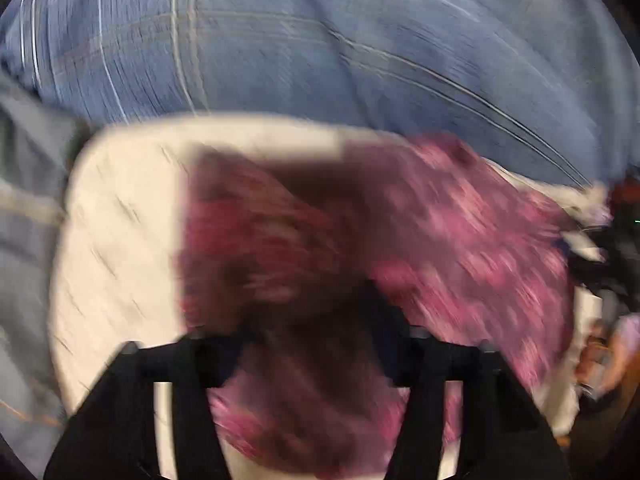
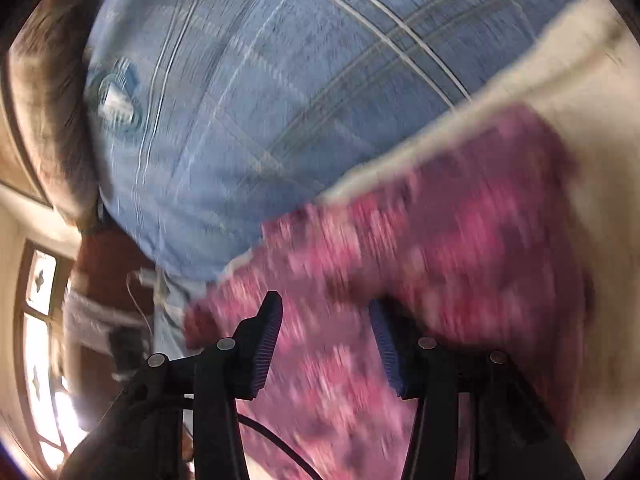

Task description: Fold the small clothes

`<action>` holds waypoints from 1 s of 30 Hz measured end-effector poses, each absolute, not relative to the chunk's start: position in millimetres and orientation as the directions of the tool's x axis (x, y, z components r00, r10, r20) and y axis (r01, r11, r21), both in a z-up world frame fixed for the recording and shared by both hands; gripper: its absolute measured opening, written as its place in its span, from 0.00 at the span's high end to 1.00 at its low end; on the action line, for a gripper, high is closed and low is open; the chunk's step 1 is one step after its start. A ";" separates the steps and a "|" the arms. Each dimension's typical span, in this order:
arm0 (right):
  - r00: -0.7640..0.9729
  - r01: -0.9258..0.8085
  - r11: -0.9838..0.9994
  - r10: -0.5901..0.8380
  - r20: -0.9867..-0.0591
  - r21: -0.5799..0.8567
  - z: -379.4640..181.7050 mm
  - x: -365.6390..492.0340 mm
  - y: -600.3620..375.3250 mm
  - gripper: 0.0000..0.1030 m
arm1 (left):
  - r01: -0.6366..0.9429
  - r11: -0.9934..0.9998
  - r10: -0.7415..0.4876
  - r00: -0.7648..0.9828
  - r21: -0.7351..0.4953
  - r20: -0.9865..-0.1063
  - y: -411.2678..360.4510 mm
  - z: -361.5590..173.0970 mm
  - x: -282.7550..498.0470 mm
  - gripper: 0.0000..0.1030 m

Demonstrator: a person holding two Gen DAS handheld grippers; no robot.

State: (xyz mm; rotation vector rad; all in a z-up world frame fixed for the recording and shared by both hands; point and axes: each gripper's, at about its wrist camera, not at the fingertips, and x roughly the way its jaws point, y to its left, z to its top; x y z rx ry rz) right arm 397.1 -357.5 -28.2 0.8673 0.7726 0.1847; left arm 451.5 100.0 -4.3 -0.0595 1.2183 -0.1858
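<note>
Broadly, both views blurred. Blue plaid bedcover (image 1: 320,40) (image 2: 280,100) fills the background; a cream board (image 1: 120,220) (image 2: 580,100) lies on it. Pink patterned garment (image 1: 460,232) (image 2: 460,220) spread over the board, one edge reaching past it toward the bedcover. Left gripper (image 1: 308,344) low over the garment, fingers spread wide, nothing clearly pinched. Right gripper (image 2: 324,340) likewise wide apart, garment showing between its ridged pads (image 2: 266,344), not clamped.
</note>
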 end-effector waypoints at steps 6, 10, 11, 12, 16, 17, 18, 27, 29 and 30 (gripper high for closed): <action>0.869 0.106 0.609 0.328 -0.371 0.786 31.2 402.8 -410.7 0.53 | -0.084 0.966 -0.163 0.533 -0.244 -0.830 149.2 59.3 484.2 0.58; 0.822 0.132 0.719 0.305 -0.480 0.682 28.0 353.5 -403.4 0.53 | -0.057 0.963 -0.200 0.508 -0.264 -0.838 164.4 39.9 422.5 0.44; 0.813 0.136 0.737 0.298 -0.500 0.661 23.3 333.9 -399.4 0.53 | -0.053 0.956 -0.227 0.493 -0.289 -0.840 167.3 30.8 406.1 0.44; 0.810 0.146 0.745 0.288 -0.511 0.650 19.5 317.2 -397.7 0.53 | -0.050 0.943 -0.268 0.477 -0.330 -0.837 171.4 22.3 388.8 0.44; 0.831 0.195 0.758 0.209 -0.515 0.623 4.5 236.3 -382.9 0.43 | -0.105 0.830 -0.463 0.417 -0.547 -0.782 183.7 -15.6 325.2 0.44; 0.834 0.211 0.759 0.190 -0.519 0.616 1.5 222.2 -378.7 0.42 | -0.129 0.798 -0.494 0.420 -0.589 -0.761 184.8 -23.1 313.2 0.44; 0.834 0.217 0.754 0.187 -0.519 0.620 -3.9 207.5 -375.2 0.42 | -0.146 0.779 -0.512 0.413 -0.610 -0.753 179.9 -29.2 308.7 0.44; 0.811 0.216 0.585 0.338 -0.478 0.781 -56.9 141.5 -345.2 0.35 | -0.273 0.608 -0.619 0.426 -0.746 -0.660 184.7 -64.5 284.7 0.42; 0.833 0.199 0.592 0.317 -0.453 0.781 -56.9 148.9 -345.0 0.34 | -0.330 0.561 -0.613 0.449 -0.759 -0.650 194.2 -74.7 291.4 0.42; 0.844 0.165 0.574 0.338 -0.416 0.802 -56.1 156.3 -344.1 0.34 | -0.344 0.543 -0.616 0.457 -0.766 -0.642 196.3 -78.2 294.7 0.42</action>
